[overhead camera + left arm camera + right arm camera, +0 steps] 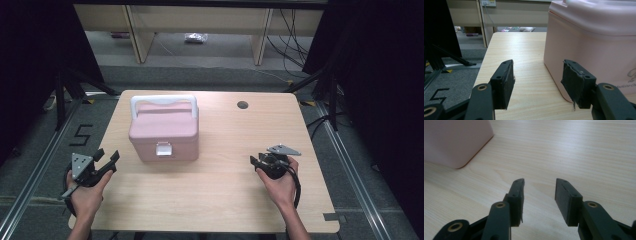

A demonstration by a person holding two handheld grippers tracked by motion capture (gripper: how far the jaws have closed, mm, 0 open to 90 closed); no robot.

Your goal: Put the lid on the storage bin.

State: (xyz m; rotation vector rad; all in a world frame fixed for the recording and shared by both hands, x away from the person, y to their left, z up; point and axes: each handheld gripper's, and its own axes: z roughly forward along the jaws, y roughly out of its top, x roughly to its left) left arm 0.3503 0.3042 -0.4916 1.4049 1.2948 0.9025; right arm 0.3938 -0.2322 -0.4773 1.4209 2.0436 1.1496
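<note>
At the bottom of the high view the person's two hands come in, each holding a gripper low over the pale wooden surface (215, 200). The left gripper (111, 159), at the lower left of the frame, has its jaws spread with nothing between them; in the left gripper view one pad (576, 83) stands just beside the near corner of the pink box (163, 132), apparently not pressing on it. The right gripper (255, 163), at the lower right, is likewise released and empty, its jaws wide apart over bare wood in the right gripper view, where a corner of the box sits at the upper left, well apart from the pads. Farther up, left of centre, the box stands upright with its lid down, its white latch (163, 149) facing the person and its white handle (164, 101) raised along its far edge. Its long axis runs across the frame. The box lies up and to the right of the left gripper and up and to the left of the right one; the left is nearer, so it is probably better placed to reach first.
</note>
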